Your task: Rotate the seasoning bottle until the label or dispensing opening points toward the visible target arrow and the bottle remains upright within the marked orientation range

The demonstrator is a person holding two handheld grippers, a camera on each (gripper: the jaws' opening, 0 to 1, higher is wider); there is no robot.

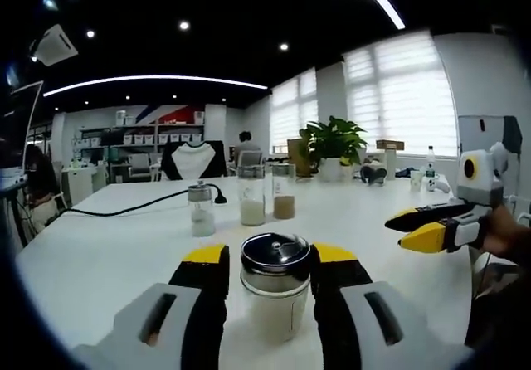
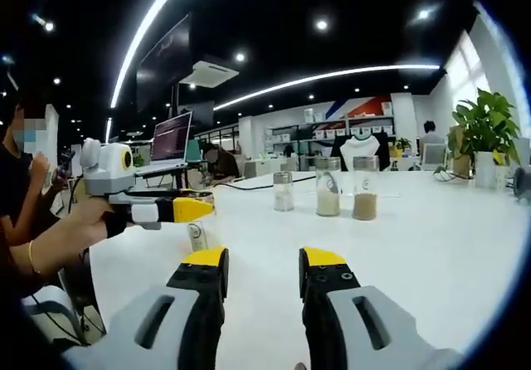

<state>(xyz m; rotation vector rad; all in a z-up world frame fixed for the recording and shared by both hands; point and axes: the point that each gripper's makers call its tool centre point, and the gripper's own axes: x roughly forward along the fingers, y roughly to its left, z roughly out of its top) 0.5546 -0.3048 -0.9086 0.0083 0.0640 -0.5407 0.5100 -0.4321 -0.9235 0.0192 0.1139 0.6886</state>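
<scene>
The seasoning bottle (image 1: 275,304), glass with a shiny metal lid and white contents, stands upright on the white table (image 1: 99,262) between my left gripper's (image 1: 270,255) yellow-tipped jaws. The jaws hug its lid on both sides, shut on it. In the right gripper view the left gripper (image 2: 203,208) comes in from the left, held by a hand, with the seasoning bottle (image 2: 197,237) under its tips. My right gripper (image 2: 264,258) is open with nothing between its jaws, hovering over bare table. From the left gripper view, the right gripper (image 1: 412,227) floats at the right, well clear of the bottle.
Three more jars stand mid-table: a small one (image 1: 201,210), a tall one with white powder (image 1: 251,196) and one with brown powder (image 1: 284,192). A black cable (image 1: 141,206) runs left. A potted plant (image 1: 332,144) sits behind. A laptop (image 2: 170,138) and a seated person (image 2: 25,187) are at the table's left.
</scene>
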